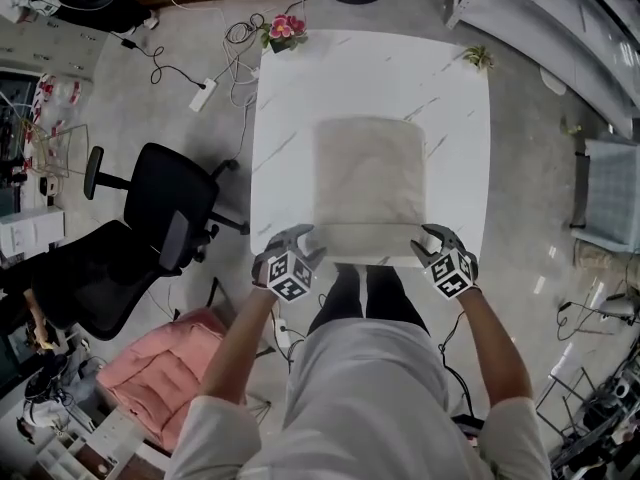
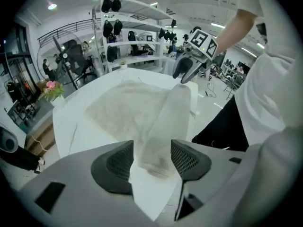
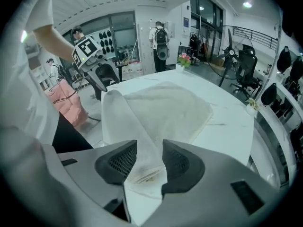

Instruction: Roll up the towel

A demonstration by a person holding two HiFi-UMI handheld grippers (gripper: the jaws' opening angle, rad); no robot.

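A beige towel lies flat on the white marble table. Its near edge is turned into a low roll along the table's front. My left gripper is at the roll's left end and my right gripper at its right end. In the left gripper view the jaws stand apart with the roll's end between them, pads not pressing. In the right gripper view the jaws also flank the roll's end without squeezing it. Each view shows the other gripper at the roll's far end.
A pot of pink flowers sits at the table's far left corner and a small plant at the far right. A black office chair and a pink cushioned seat stand left of the table. Cables run across the floor.
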